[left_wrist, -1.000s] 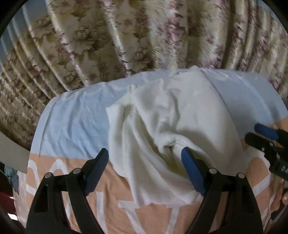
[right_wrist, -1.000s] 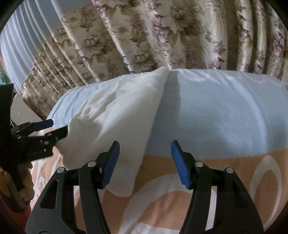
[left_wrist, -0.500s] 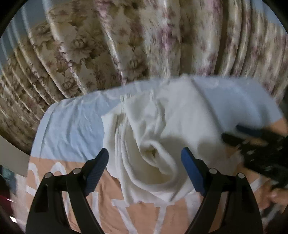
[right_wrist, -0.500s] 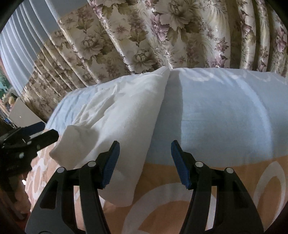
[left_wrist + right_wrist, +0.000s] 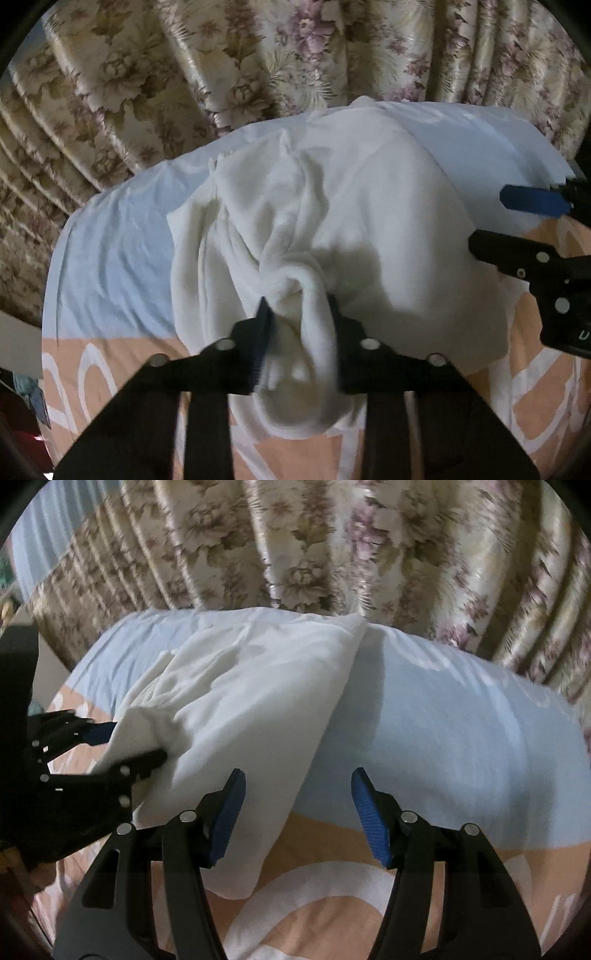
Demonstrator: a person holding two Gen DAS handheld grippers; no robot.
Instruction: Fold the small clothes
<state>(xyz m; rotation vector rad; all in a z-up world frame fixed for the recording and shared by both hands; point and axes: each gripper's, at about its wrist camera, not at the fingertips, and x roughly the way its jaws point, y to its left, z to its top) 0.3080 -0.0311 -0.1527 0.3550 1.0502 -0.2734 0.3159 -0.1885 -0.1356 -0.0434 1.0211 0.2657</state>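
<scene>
A white fleece garment lies rumpled on the bed. It also shows in the right wrist view. My left gripper is shut on a bunched fold of the garment at its near edge. It also shows from the side in the right wrist view. My right gripper is open and empty, with its left finger over the garment's near right corner. In the left wrist view it sits at the right edge.
The bed sheet is pale blue with an orange and white patterned band at the near side. Floral curtains hang right behind the bed.
My left gripper has moved in and shut on a fold of the garment, which it held open around before. My right gripper has stayed open and shifted a little.
</scene>
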